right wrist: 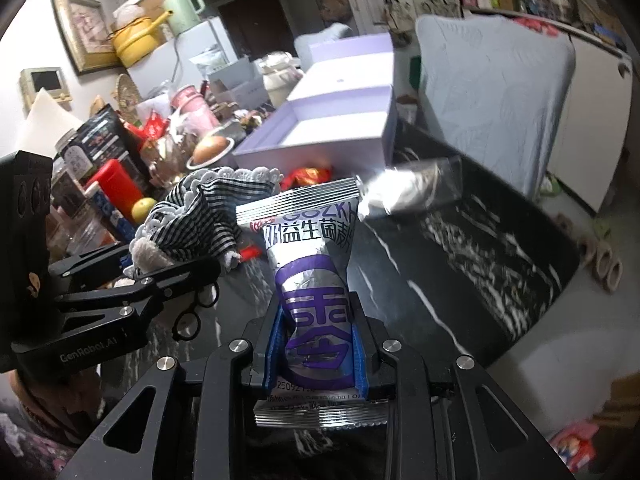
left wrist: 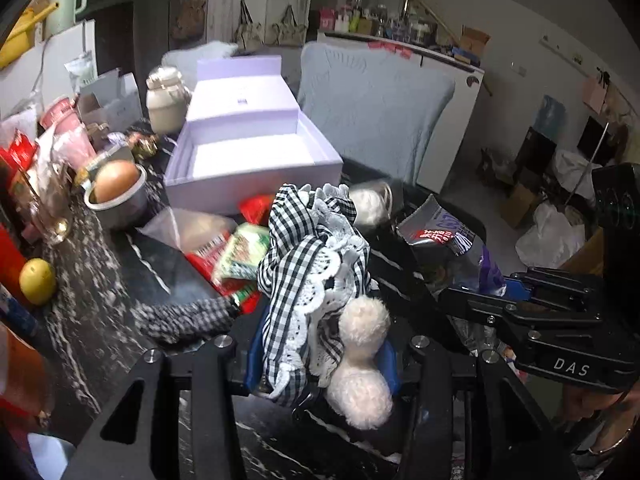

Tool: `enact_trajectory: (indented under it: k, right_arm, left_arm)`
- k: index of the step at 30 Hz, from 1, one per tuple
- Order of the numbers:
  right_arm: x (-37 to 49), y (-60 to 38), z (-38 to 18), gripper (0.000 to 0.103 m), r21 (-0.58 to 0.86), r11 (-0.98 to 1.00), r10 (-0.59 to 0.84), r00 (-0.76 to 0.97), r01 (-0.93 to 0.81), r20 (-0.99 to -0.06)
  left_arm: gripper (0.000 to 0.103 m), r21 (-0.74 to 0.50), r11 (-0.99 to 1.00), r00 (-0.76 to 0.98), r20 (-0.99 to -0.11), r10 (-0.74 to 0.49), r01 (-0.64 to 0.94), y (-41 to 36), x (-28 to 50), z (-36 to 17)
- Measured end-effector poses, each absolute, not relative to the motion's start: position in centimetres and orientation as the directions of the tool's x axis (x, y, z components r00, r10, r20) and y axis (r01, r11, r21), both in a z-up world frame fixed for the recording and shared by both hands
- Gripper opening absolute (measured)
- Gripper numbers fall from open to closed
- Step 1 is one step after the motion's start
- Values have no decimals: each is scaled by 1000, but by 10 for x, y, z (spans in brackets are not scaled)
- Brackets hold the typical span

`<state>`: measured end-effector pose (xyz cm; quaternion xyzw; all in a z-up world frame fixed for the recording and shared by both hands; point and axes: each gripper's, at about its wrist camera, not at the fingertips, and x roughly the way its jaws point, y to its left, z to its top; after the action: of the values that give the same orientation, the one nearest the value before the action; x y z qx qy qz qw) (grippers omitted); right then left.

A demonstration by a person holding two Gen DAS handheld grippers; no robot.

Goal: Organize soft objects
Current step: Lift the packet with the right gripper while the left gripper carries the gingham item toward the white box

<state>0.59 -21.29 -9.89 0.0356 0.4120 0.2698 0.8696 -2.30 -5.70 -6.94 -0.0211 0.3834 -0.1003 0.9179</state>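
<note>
Fingers of my left gripper pinch the gingham doll, held clear of the black marbled table. My right gripper clamps a silver-purple snack packet upright. Lilac box lies open beyond, near both.

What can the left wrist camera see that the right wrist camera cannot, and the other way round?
Only the left wrist view shows the white fluffy pom-poms of the checked cloth bundle clamped in the left gripper.

Only the right wrist view shows the framed picture on the wall and the rings on the floor.

Both show the open lilac box, the onion in a bowl, the black marbled table, and the silver-purple snack packet held shut in the right gripper.
</note>
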Motion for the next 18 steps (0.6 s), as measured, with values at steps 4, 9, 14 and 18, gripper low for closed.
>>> enact_trajectory:
  k: [4,9,14,18]
  right_arm:
    - [11,-207,-80,28,265,843,509,535,-468,-674]
    - [22,-198,-53,28,239,832,524,566,-501,-637]
    - [40,-189,-32,28,210,830,525,594,-517,-610]
    - [63,-183,-19,28,193,827,528,610,-528,-591]
  left_arm:
    - [45,-105,981,722,-666,-190,160,-51,-19,-52]
    - [45,-97,985,766,-619,-174,146,-43,-9,-30]
    - [45,-87,987,800,-578,-162,138,-37,8,-10]
    - [45,-76,989,822,-550,-147,126,-36,28,3]
